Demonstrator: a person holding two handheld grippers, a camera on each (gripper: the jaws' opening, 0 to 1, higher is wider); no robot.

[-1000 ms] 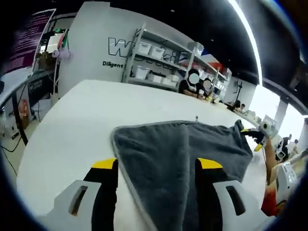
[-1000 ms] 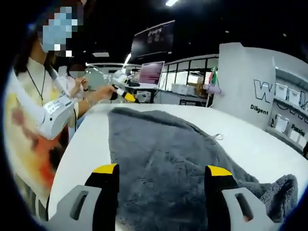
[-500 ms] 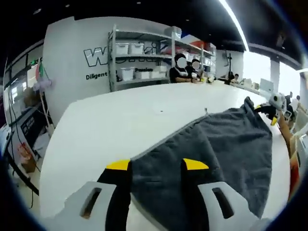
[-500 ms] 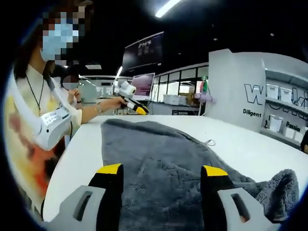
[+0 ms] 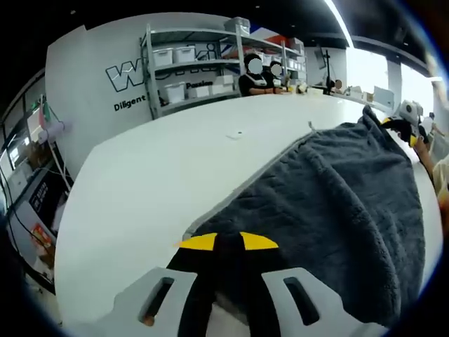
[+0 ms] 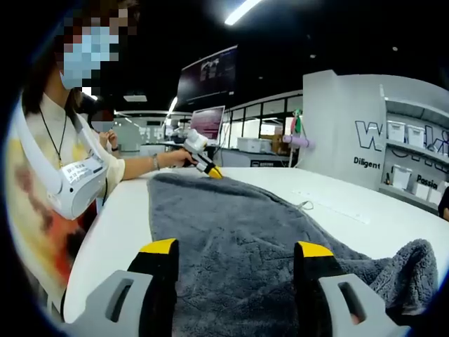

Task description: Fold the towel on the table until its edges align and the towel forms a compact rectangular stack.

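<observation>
The left gripper (image 5: 228, 242) is clamped on the towel (image 5: 337, 189) edge; the right gripper (image 6: 237, 247) stands apart over the towel on the table (image 5: 154, 175).

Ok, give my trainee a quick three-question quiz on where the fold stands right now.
1. True or false: the left gripper has its jaws closed on the grey towel.
2. Multiple choice: the right gripper is A) pinching the towel, B) open with towel between its jaws, C) holding a bottle.
3. Short answer: what does the towel lie on?

Key:
1. True; the yellow tips meet at the towel's edge.
2. B.
3. The white table; the towel is spread out, not yet a compact stack.
</observation>
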